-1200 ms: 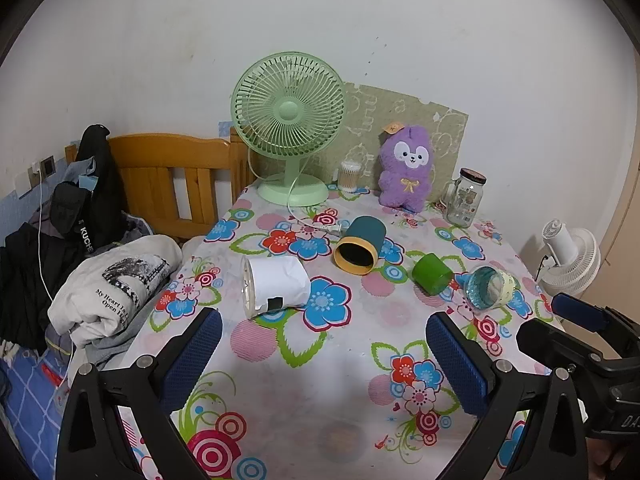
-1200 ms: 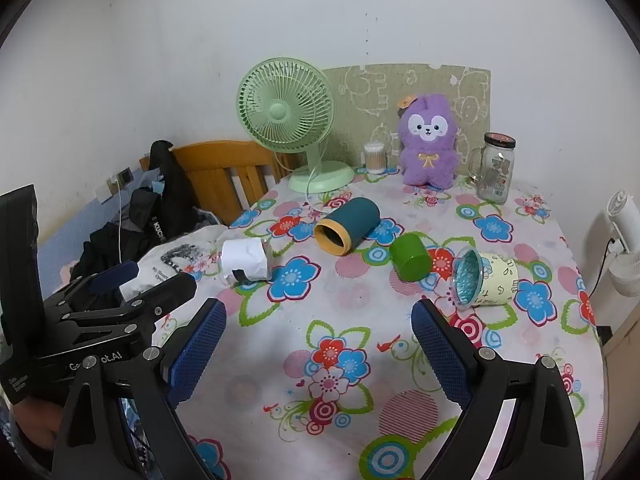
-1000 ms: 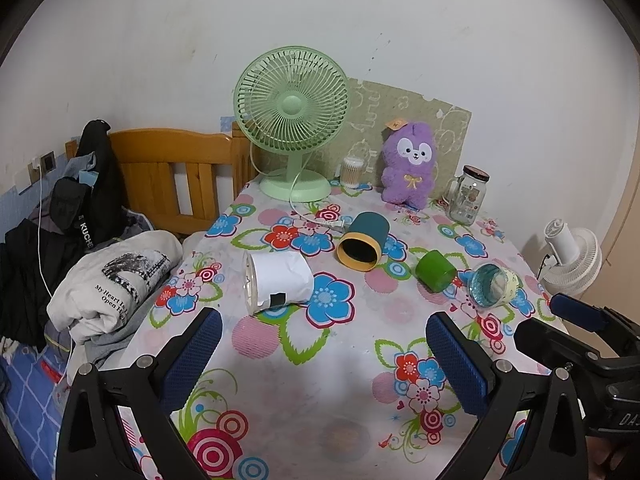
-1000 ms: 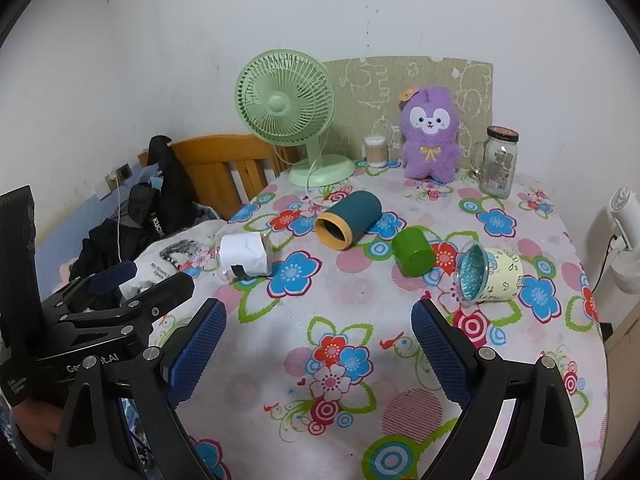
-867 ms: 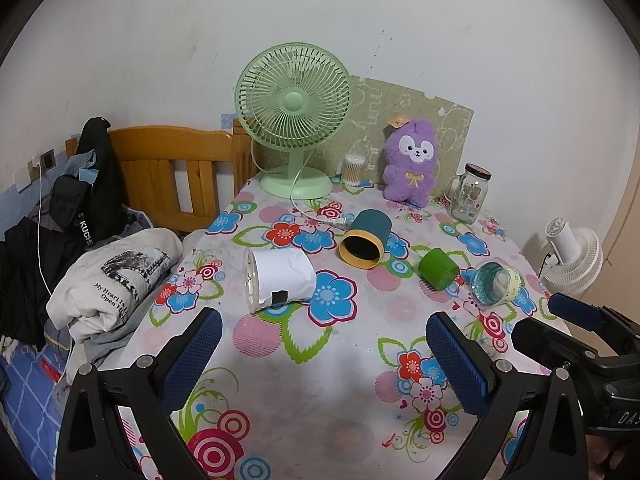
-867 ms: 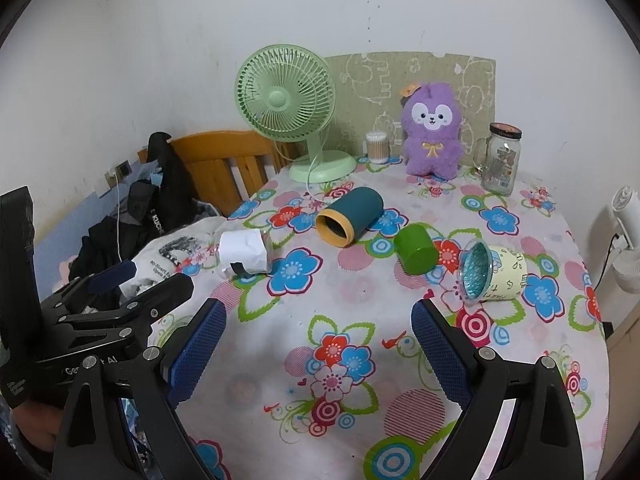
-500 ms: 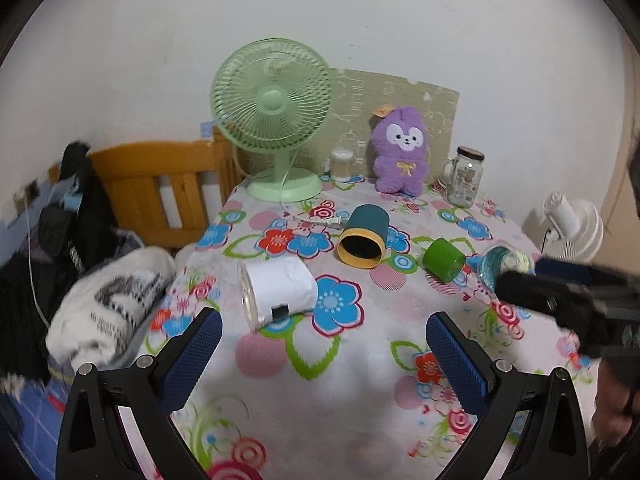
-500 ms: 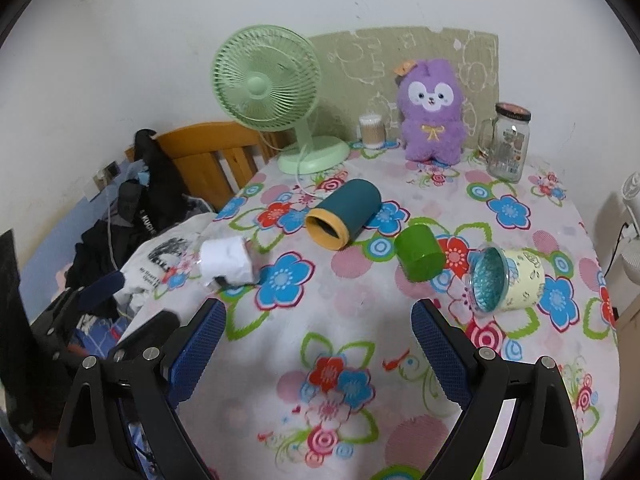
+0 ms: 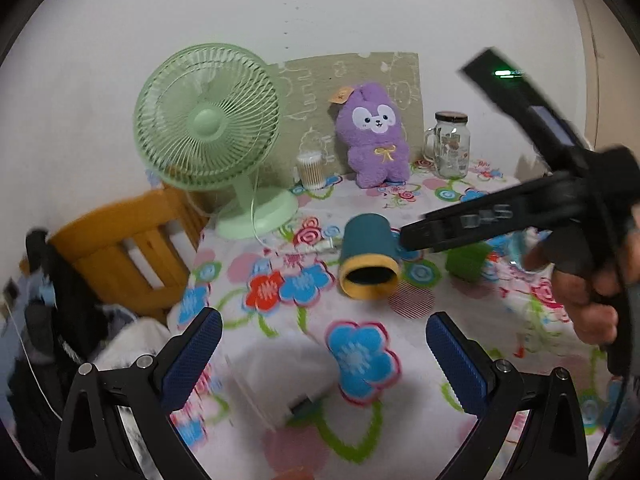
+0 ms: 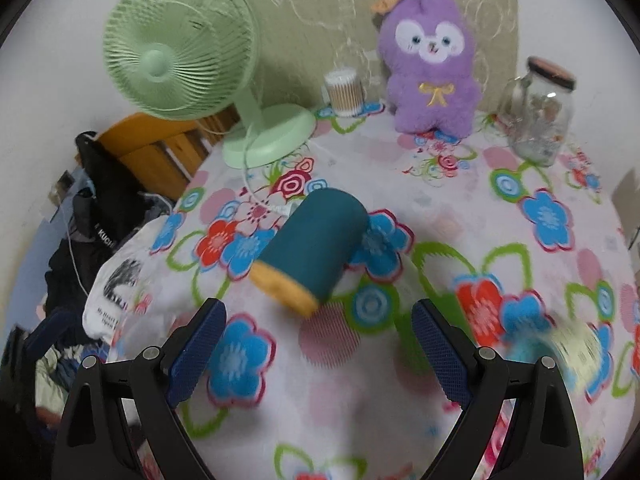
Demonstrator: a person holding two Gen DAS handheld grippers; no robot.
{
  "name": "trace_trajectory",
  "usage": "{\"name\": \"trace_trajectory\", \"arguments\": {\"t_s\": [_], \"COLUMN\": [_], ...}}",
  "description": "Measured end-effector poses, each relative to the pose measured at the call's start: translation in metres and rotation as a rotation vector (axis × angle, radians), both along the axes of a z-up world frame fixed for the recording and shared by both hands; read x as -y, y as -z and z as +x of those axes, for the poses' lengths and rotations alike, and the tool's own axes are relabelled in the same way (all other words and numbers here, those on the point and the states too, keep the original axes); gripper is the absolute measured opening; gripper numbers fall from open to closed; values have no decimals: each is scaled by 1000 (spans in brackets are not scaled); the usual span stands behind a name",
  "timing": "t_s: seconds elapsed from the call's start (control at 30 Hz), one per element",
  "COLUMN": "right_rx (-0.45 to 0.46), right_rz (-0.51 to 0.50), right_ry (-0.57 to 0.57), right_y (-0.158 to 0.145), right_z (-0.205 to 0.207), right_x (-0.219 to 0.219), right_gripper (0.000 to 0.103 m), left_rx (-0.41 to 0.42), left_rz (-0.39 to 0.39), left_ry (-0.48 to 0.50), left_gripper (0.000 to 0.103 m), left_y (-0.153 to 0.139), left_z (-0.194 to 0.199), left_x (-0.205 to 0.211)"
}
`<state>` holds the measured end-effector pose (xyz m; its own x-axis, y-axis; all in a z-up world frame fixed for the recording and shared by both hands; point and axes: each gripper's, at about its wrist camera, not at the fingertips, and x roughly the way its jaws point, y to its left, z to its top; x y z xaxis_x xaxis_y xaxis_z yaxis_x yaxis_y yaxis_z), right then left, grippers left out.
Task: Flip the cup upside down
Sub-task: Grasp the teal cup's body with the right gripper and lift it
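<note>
On the floral tablecloth (image 10: 400, 412), in front of the green desk fan (image 10: 180, 46), nothing has been turned over yet: every cup in view lies on its side, so the whole flip is left to do. Largest of them is a white cup (image 9: 280, 376), blurred, lying nearer than the fan and between the left gripper's (image 9: 322, 356) blue pads, which stand wide apart and touch nothing. Next comes the teal cup with a yellow rim (image 10: 310, 250), on its side just in front of the fan's base, mouth toward the cameras. The right gripper (image 10: 318, 340) hangs just short of that rim, its pads spread wide and empty, so this cup looks like the one being approached, though that is only a judgement. A small green cup (image 9: 464, 260) lies beyond the teal one, away from the fan, partly hidden by the right tool. Farthest from the fan, a pale patterned cup (image 10: 568, 346) is too blurred to read well.
</note>
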<state>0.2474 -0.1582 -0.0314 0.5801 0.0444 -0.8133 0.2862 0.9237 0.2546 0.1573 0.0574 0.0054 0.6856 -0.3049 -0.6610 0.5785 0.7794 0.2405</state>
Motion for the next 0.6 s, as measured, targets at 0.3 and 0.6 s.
{"name": "trace_trajectory", "arguments": {"t_s": [0.3, 0.6], "right_rx": [-113, -212], "right_rz": [80, 159], "right_ry": [12, -47], "right_y": [37, 56], "right_z": [64, 96], "right_x": [16, 4], "right_gripper": [95, 87], "left_rx": [-9, -33], "left_rz": [139, 145], "left_ry": [125, 112], "left_gripper": [103, 103], "left_y": [21, 28], "left_z": [38, 46], "left_x": [26, 26]}}
